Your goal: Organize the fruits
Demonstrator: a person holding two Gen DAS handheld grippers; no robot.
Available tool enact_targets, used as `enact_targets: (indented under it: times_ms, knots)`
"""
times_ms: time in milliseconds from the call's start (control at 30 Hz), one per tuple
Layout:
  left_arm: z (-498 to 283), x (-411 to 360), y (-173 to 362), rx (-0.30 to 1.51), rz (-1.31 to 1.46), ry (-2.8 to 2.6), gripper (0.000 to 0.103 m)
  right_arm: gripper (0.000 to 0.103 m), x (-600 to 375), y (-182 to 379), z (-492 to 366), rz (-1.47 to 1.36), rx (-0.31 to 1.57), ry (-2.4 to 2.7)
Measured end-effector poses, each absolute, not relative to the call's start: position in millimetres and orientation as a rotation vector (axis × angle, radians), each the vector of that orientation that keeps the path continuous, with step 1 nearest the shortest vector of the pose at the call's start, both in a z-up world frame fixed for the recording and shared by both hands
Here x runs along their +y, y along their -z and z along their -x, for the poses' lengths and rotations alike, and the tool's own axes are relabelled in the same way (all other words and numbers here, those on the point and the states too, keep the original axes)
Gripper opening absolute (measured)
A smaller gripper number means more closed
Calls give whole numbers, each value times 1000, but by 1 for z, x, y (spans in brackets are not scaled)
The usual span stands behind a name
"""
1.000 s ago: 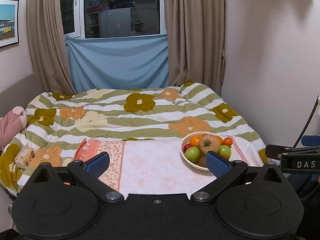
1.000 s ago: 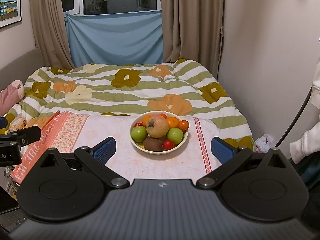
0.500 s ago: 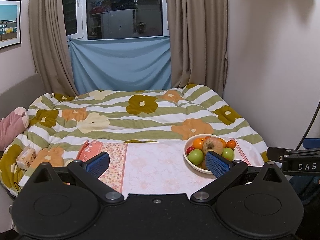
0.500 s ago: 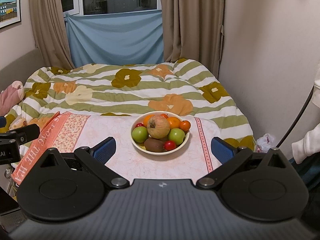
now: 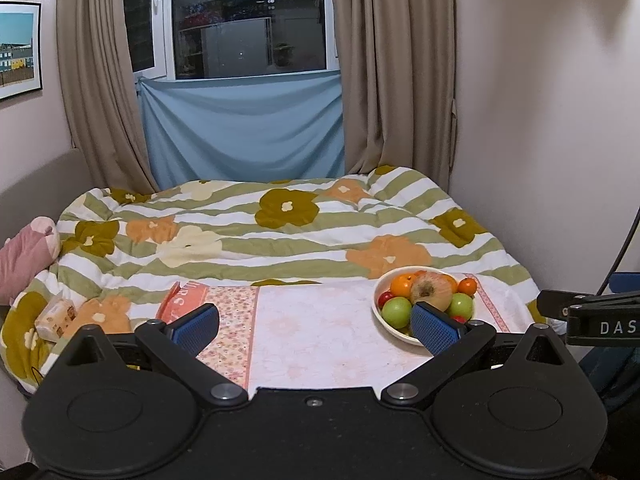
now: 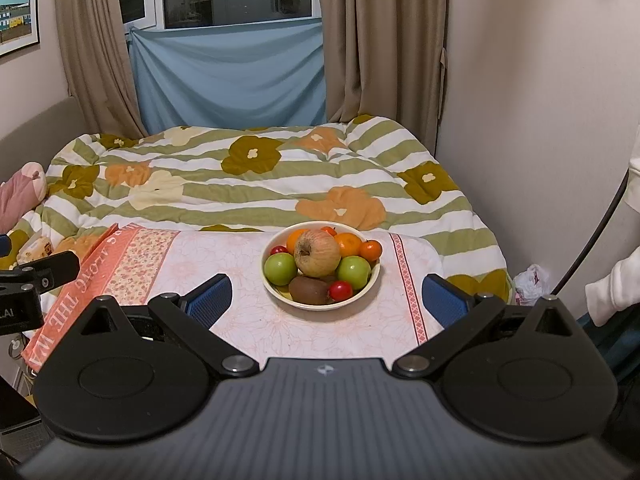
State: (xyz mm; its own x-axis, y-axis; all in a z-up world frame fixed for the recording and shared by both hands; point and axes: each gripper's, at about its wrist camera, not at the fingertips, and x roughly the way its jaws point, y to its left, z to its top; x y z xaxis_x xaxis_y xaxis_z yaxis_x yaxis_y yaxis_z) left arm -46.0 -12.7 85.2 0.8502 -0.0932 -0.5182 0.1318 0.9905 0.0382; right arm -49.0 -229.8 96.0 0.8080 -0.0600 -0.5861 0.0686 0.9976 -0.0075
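One bowl (image 6: 276,294) – two green apples (image 6: 283,268), one kiwi (image 6: 310,290) – both grippers (image 6: 326,296) (image 5: 316,322) spread, empty.

Flowered quilt (image 6: 256,184), blue cloth (image 6: 228,76), curtains (image 6: 372,48).

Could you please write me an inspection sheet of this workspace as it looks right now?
Surface: pink floral cloth spread over a flowered quilt on a bed.
Job's things: bowl on the cloth holding a big apple, two green apples, a kiwi, oranges and small red fruits.
Clutter: small packet and pink plush at the quilt's left edge; plastic bag by the wall.
Grippers: left gripper and right gripper both open, holding nothing, short of the bowl.
Cables: black cable at right.
Surroundings: window, curtains, blue sheet, framed picture.
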Motion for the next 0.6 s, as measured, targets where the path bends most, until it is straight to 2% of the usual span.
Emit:
enact_targets:
  times_ms: [600]
  knots:
    - [38, -4, -81, 562, -20, 104, 103, 103, -216, -86, 36, -8, 648, 55]
